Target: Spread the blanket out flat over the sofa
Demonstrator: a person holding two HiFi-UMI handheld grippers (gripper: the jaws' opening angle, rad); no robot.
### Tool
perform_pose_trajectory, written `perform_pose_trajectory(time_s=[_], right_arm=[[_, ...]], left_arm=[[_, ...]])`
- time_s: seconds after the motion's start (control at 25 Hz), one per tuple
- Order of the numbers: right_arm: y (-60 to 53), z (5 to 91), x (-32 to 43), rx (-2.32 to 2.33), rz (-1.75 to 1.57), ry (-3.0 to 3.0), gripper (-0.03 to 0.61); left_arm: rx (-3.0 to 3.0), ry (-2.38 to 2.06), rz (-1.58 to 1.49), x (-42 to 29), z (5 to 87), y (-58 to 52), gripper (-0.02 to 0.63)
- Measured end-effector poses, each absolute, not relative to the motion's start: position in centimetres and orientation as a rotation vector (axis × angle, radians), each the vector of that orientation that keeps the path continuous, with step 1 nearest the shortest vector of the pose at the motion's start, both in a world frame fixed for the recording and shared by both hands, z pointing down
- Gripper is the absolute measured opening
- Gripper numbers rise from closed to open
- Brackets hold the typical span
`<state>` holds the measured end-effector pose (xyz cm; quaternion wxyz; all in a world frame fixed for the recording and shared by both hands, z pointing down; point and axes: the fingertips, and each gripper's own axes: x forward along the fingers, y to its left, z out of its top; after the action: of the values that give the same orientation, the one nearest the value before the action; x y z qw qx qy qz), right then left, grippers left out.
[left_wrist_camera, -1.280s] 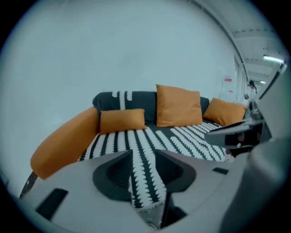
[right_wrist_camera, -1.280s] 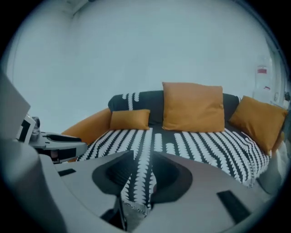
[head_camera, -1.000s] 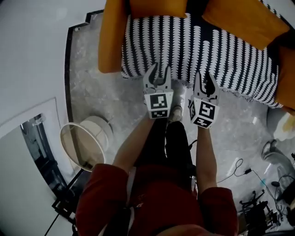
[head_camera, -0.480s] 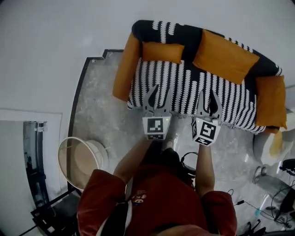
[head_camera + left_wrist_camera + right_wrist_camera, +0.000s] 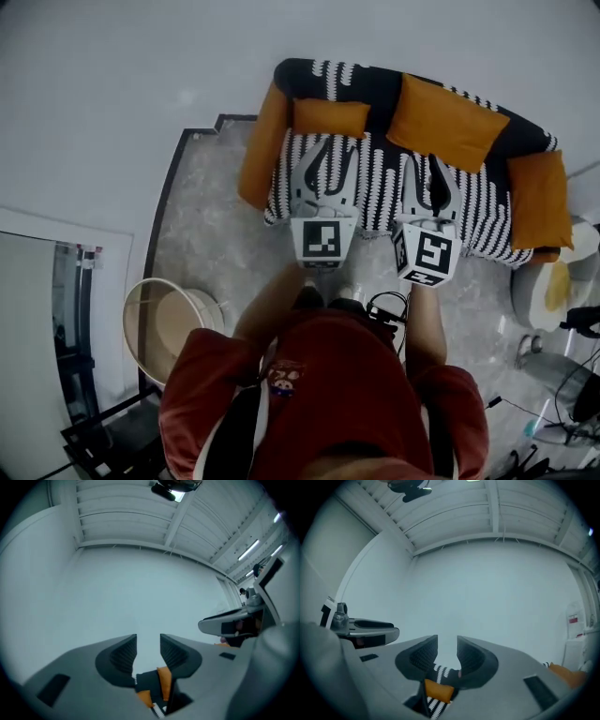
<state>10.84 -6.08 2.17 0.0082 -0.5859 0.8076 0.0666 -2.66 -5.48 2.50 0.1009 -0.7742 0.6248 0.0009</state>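
Both your claws are spread and empty. The left gripper (image 5: 330, 161) and right gripper (image 5: 428, 176) have nothing between their jaws, and both point out over the sofa rather than down at it. The black-and-white zigzag-patterned blanket (image 5: 375, 183) lies ahead of and below them, well apart from either, draped over the seat and backrest of the orange upholstered sofa (image 5: 261, 150) under three orange cushions (image 5: 441, 120). Its long axis runs across your view, left to right, dipping slightly on the right. Your left claw fronts the left end and your right the middle, so neither is clearly nearer. The spread looks about done to me. The far right edge would need your right hand.
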Motion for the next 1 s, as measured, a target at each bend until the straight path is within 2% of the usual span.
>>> perform_pose_trajectory(time_s=[0.2,0.48,0.64,0.8,1.0], right_arm=[[-5.0,-0.5,9.4,-1.809,0.250,2.472,0.133],[-5.3,-0.4,7.7,-1.802,0.258,2.470,0.131],[-5.4,-0.2,6.8,-1.792,0.267,2.481,0.105],[-5.4,-0.4,7.0,-1.777,0.271,2.488,0.073],[-5.7,-0.5,6.9,-1.749,0.263,2.500,0.026]], left_arm=[[-2.309,1.813,0.085,-3.5,-0.5,-5.2,0.149],[-2.334,1.780,0.084,-4.7,-0.5,-5.9,0.148],[-2.369,1.763,0.100,-4.8,-0.4,-6.3,0.145],[-2.359,1.763,0.094,-4.4,-0.3,-6.3,0.112],[-2.374,1.748,0.084,-4.0,-0.3,-6.6,0.027]])
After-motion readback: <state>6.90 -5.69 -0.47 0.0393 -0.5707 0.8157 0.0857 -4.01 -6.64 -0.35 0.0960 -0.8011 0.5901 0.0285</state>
